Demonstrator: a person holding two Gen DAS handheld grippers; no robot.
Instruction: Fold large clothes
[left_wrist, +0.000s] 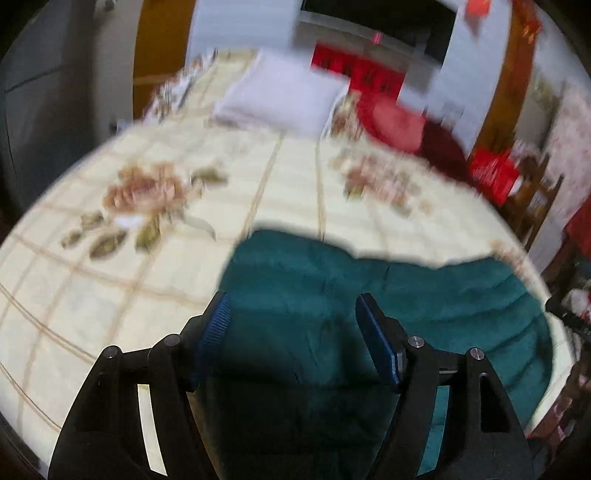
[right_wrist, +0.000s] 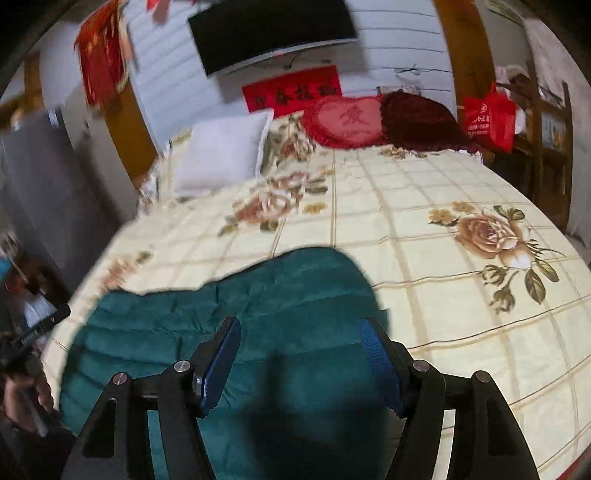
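A teal quilted garment (right_wrist: 229, 325) is lying in a compact bundle on the near edge of the flowered bedspread (right_wrist: 424, 229), a broad flat surface suiting a bulky fold. The left gripper (left_wrist: 293, 306) and right gripper (right_wrist: 301, 332) are hovering over it, each with jaws spread wide and gripping nothing. Whether it is already folded or merely bunched, I cannot tell.

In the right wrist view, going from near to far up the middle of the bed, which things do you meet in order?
Right gripper, open above the teal quilted garment → bare floral bedspread → red heart-shaped cushion → red banner on the wall → black screen.
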